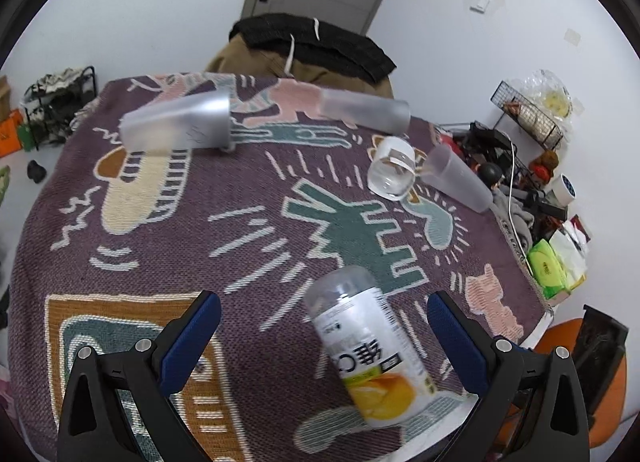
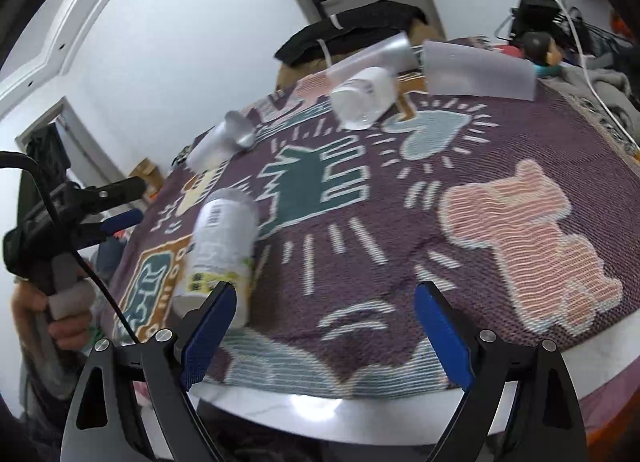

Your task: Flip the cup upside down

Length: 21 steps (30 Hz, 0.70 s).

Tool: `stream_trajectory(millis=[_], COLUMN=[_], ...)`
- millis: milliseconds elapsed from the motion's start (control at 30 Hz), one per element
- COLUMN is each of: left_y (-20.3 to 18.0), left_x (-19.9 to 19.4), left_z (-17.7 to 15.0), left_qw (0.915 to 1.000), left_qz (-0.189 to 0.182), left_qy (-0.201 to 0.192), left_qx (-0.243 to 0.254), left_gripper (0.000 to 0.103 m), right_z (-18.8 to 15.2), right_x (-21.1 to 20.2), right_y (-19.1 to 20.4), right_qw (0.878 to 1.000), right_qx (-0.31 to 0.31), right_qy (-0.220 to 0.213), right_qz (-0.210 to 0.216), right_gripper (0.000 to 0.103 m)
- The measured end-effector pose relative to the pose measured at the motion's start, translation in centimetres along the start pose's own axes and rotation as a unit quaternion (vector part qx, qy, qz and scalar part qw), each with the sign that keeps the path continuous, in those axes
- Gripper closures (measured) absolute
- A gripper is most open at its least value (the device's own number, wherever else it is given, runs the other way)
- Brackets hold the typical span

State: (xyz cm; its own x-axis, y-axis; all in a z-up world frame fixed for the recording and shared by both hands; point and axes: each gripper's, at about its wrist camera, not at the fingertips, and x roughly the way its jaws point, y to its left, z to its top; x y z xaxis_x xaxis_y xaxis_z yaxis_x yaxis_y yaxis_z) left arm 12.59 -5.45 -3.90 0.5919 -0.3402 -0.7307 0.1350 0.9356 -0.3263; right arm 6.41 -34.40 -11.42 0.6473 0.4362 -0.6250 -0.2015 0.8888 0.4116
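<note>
Patterned purple tablecloth (image 1: 248, 198) under both grippers. Left gripper (image 1: 324, 316) spread wide, empty, labelled cup (image 1: 366, 346) standing upside down between its jaws, touching neither. Right gripper (image 2: 320, 312) equally wide, empty, same cup (image 2: 222, 246) just beyond its left finger. Frosted cups (image 1: 176, 122) lying far ahead.

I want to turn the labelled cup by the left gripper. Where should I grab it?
Grip the labelled cup across its middle, coming straight in with the open left gripper. It lies between the fingers, and its round sides suit a sideways pinch.
</note>
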Motion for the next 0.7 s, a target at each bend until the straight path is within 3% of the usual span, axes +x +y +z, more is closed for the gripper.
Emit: stream_trajectory(millis=[167,367,533,700], left_y=[-1.1,-1.1,-0.6,-0.4], left_x=[1.0,4.0,6.9,8.8], left_z=[1.1,2.1,2.1,2.0], left_qw=[0.9995,0.9954,0.9856,0.9766], left_qz=[-0.003,-0.013,-0.025,-0.018], left_qy=[0.031,0.093,0.152,0.184], left_qx=[0.005,-0.019,-0.069,-0.109], left_gripper=[0.001,0.009,0.014,0.014], right_z=[0.1,0.1,0.2,0.1], right_x=[-0.2,-0.6,-0.6,-0.5], right_y=[-1.1,-1.9,-2.8,-3.1], right_qw=[1.000,0.999,0.999,0.999], right_qx=[0.001,-0.002,0.009,0.015], right_qy=[-0.023,-0.038,-0.041,-0.039], right_qz=[-0.017,-0.031,-0.030,-0.026], right_gripper=[0.012,0.012,0.012,0.012])
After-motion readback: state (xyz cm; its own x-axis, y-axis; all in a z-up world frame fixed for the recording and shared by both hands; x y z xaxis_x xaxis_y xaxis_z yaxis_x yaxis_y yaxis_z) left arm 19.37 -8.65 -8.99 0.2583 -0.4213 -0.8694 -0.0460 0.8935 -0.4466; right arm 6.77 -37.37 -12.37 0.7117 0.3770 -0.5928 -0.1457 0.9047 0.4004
